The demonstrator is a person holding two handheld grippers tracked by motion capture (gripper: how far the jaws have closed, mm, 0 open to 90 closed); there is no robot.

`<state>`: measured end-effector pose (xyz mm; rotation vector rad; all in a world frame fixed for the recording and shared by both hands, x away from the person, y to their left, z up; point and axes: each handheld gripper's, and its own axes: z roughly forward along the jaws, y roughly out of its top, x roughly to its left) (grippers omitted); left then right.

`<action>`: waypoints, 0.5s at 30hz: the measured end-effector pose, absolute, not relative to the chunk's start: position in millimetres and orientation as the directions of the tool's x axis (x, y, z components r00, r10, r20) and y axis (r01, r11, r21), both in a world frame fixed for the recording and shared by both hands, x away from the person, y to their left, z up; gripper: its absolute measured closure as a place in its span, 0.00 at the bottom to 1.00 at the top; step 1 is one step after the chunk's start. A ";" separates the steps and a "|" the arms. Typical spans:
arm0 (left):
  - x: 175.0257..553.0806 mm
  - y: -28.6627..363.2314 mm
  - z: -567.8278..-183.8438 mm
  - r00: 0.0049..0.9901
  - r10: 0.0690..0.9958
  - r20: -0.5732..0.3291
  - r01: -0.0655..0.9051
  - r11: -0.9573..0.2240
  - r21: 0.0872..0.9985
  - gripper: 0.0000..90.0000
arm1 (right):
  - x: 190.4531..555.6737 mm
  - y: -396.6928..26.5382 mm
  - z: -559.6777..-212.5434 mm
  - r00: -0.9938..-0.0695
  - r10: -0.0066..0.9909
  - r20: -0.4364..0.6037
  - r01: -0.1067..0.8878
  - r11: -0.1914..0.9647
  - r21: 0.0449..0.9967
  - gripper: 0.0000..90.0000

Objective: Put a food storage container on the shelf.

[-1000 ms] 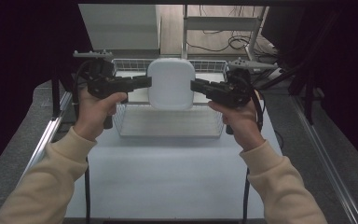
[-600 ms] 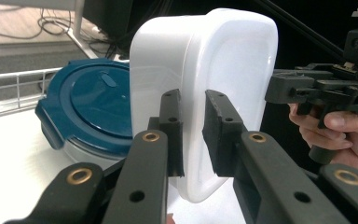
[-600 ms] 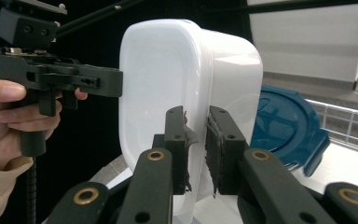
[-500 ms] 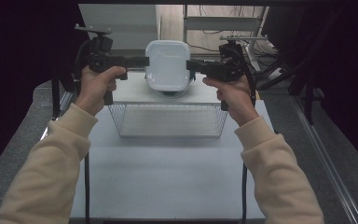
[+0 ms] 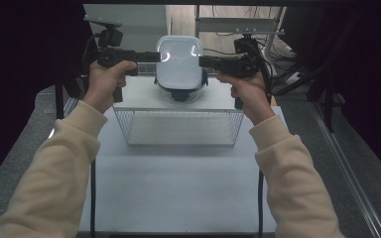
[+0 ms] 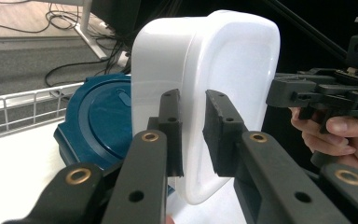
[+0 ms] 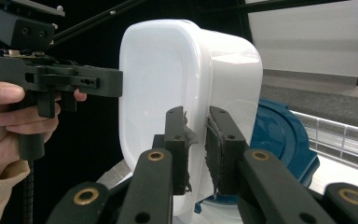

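A white plastic container (image 5: 179, 62) hangs on edge above the far side of the table, its broad face turned toward the high view. My left gripper (image 5: 154, 56) is shut on its left rim, and the left gripper view shows the pads (image 6: 175, 135) pinching the white wall (image 6: 223, 70). My right gripper (image 5: 204, 61) is shut on the opposite rim; in the right gripper view the rim (image 7: 168, 79) sits between the jaws. Just below the container lies a dark blue lid (image 5: 181, 91), which is also seen behind the container as the blue lid (image 6: 100, 121) and the blue lid (image 7: 279, 135).
A wire basket (image 5: 178, 126) stands on the white table (image 5: 178, 183) in front of the held container, nearer the person. Cables and table legs (image 5: 238, 29) lie on the floor beyond. Dark curtains flank both sides.
Both hands have carried the white container up and away from over the basket to beyond its far side, tipping it upright. The blue lid has come into view beneath it.
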<state>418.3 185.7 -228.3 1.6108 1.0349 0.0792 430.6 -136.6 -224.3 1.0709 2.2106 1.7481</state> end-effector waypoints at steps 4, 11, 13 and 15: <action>423.3 186.6 -229.7 0.595 0.649 -0.474 0.583 0.057 0.810 0.87 | 435.0 -135.8 -224.2 -0.734 0.592 0.332 0.461 0.075 0.884 0.87; 436.4 189.3 -236.2 0.562 0.641 -0.522 0.624 0.085 0.776 0.87 | 451.2 -134.1 -233.1 -0.696 0.590 0.409 0.532 0.041 0.846 0.86; 441.5 188.9 -236.0 0.552 0.635 -0.540 0.637 0.098 0.765 0.87 | 454.4 -134.6 -234.0 -0.687 0.589 0.425 0.543 0.027 0.839 0.85; 446.5 187.9 -235.7 0.544 0.636 -0.547 0.642 0.105 0.759 0.87 | 460.4 -135.5 -235.6 -0.671 0.588 0.453 0.562 0.004 0.827 0.84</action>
